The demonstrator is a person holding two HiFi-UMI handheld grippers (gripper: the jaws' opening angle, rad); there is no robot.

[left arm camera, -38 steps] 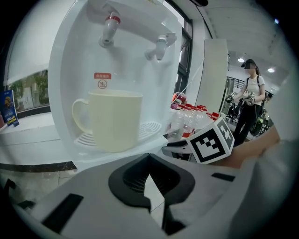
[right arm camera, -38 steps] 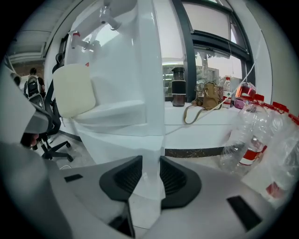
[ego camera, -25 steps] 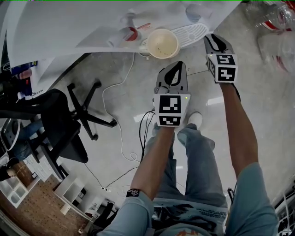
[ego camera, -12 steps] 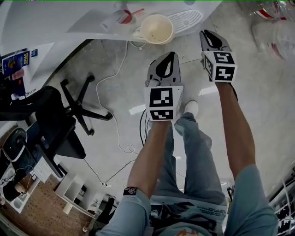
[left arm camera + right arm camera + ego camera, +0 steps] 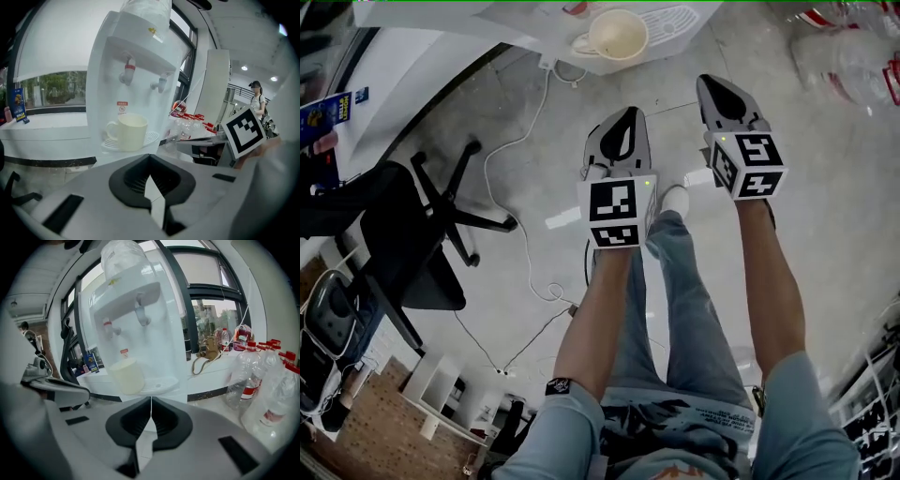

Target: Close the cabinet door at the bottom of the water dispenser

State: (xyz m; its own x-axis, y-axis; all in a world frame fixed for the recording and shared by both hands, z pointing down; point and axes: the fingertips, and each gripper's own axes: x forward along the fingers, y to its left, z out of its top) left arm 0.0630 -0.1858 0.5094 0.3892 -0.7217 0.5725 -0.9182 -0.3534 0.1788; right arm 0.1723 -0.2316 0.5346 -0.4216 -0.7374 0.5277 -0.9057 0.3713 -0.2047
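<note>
The white water dispenser (image 5: 136, 70) (image 5: 140, 319) stands ahead of both grippers, with a cream cup (image 5: 129, 132) (image 5: 127, 376) (image 5: 617, 33) on its drip tray (image 5: 673, 19). Its bottom cabinet door is hidden: the gripper bodies cover it in both gripper views, and the head view cuts the dispenser off at the top edge. My left gripper (image 5: 629, 112) (image 5: 149, 156) is shut with nothing in it. My right gripper (image 5: 705, 81) (image 5: 151, 399) is also shut and empty, jaws meeting in a thin seam. Both hover above the floor, short of the dispenser.
A black office chair (image 5: 431, 225) stands at the left, with cables (image 5: 502, 187) trailing over the floor toward the dispenser. Several plastic bottles (image 5: 853, 56) (image 5: 262, 376) crowd the right. My leg and white shoe (image 5: 675, 199) are below the grippers. A person (image 5: 257, 96) stands far off.
Both grippers have risen and drawn back from the dispenser. The dispenser and cup have slid toward the top edge of the head view.
</note>
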